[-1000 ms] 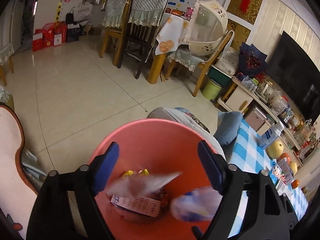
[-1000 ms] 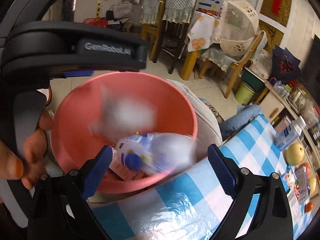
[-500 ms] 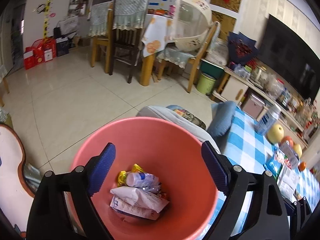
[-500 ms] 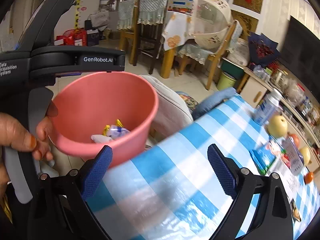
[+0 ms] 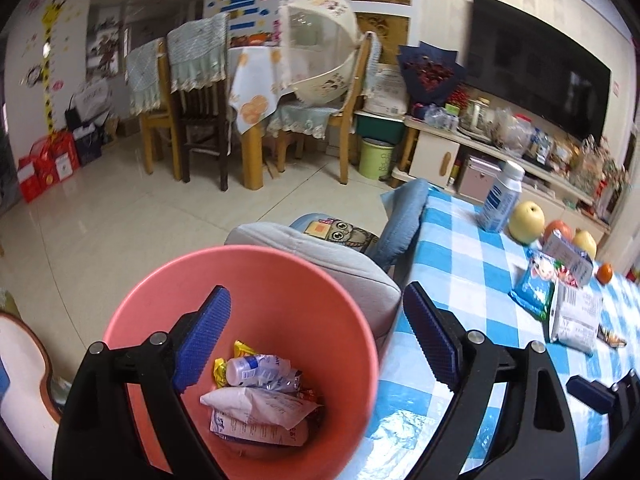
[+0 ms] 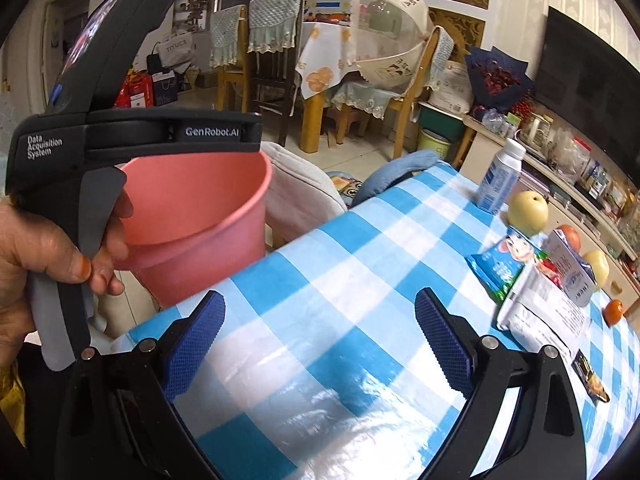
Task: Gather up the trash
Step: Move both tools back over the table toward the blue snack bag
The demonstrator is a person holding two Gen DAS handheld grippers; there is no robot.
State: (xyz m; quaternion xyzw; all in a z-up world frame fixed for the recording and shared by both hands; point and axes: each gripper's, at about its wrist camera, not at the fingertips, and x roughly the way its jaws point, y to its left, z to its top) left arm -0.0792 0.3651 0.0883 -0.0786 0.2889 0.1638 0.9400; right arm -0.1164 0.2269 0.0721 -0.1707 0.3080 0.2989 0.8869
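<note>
The pink bin (image 5: 256, 280) sits in the lower centre of the left wrist view, just off the edge of the counter (image 5: 472, 280), low enough that rubbish can be dropped straight in from the checked cloth. Inside lie a crushed plastic bottle (image 5: 256, 368), a white wrapper (image 5: 260, 404) and a yellow scrap, so part of the job looks done. The left claw (image 5: 316, 340) hangs above the bin's mouth with its blue pads wide apart and nothing between them.

In the right wrist view the right claw (image 6: 320, 344) is also spread wide and empty, low over bare cloth at the bottom of the frame and pointing toward the far end of the counter. There, at the right of the frame, the remaining rubbish is gathered: a blue snack packet (image 6: 500, 268), a white printed bag (image 6: 548, 316) and a small carton (image 6: 568, 264), beside a pear (image 6: 528, 208) and a white bottle (image 6: 500, 176). The open stance suits reaching for one of those wrappers next, likely the blue packet nearest the claw.
</note>
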